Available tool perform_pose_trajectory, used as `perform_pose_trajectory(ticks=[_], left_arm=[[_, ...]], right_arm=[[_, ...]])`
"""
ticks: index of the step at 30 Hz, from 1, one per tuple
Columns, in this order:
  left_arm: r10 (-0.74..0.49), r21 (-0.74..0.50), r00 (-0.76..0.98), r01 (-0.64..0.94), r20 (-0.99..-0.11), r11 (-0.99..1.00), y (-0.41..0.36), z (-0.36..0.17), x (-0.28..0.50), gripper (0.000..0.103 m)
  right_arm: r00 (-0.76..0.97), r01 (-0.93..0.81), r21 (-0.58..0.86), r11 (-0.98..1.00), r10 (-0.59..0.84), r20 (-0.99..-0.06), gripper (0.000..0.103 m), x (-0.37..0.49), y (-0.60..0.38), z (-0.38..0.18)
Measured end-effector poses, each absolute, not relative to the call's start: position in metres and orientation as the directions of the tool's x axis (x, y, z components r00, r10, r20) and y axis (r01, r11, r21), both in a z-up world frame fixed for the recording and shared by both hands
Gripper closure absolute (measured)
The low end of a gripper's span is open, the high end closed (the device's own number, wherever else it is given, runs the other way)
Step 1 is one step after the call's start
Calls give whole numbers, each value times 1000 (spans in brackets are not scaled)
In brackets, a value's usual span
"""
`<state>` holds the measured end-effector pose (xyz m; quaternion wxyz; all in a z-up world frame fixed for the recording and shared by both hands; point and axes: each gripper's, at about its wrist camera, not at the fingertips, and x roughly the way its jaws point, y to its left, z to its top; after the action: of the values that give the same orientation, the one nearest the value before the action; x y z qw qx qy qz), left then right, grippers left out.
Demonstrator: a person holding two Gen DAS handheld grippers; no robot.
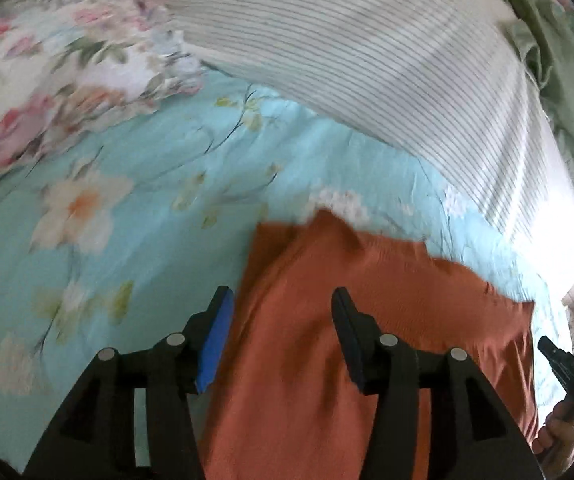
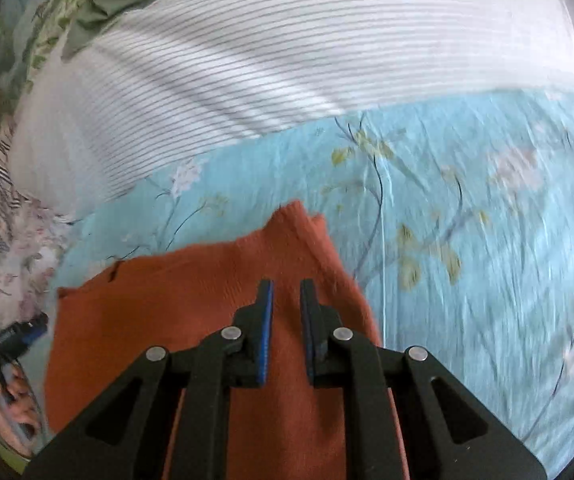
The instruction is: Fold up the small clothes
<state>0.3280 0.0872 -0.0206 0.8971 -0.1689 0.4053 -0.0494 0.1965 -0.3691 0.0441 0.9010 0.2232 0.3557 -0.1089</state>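
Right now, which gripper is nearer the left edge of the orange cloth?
Left. The left gripper hangs over the left edge of the orange cloth, one finger just outside it. The right gripper is over the cloth's right part.

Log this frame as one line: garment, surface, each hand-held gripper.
garment: rust-orange cloth lying on floral bedsheet | left hand-held gripper: open, empty | right hand-held gripper: narrow gap, nothing gripped

Setting: bedroom in a home. Evidence: bed covered by a light blue floral bedsheet (image 1: 159, 184), filling the middle of both views; white pillow with thin dark stripes (image 2: 287, 60) across the top; pink rose-print bedding (image 1: 47, 92) upper left, left view; green fabric (image 1: 559, 92) upper right.
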Motion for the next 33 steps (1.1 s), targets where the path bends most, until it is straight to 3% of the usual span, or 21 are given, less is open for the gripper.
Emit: perform_pose_trajectory(ticks=[9, 16, 20, 29, 33], left_arm=[[-389, -478, 618, 24, -683, 878, 68, -43, 209, 52], [-434, -526, 549, -12, -714, 850, 47, -74, 154, 47], [-433, -537, 552, -34, -713, 843, 48, -80, 155, 47], [-469, -638, 586, -107, -660, 763, 64, -92, 180, 48], [-425, -614, 604, -140, -674, 776, 65, -92, 200, 60]], right_arm=[[706, 256, 444, 859, 148, -693, 88, 150, -305, 9], [727, 260, 531, 806, 199, -658, 84, 108, -283, -6], [735, 259, 546, 797, 204, -647, 60, 90, -273, -2], [742, 250, 561, 789, 216, -635, 59, 73, -262, 0], [744, 242, 566, 788, 224, -630, 59, 75, -261, 2]])
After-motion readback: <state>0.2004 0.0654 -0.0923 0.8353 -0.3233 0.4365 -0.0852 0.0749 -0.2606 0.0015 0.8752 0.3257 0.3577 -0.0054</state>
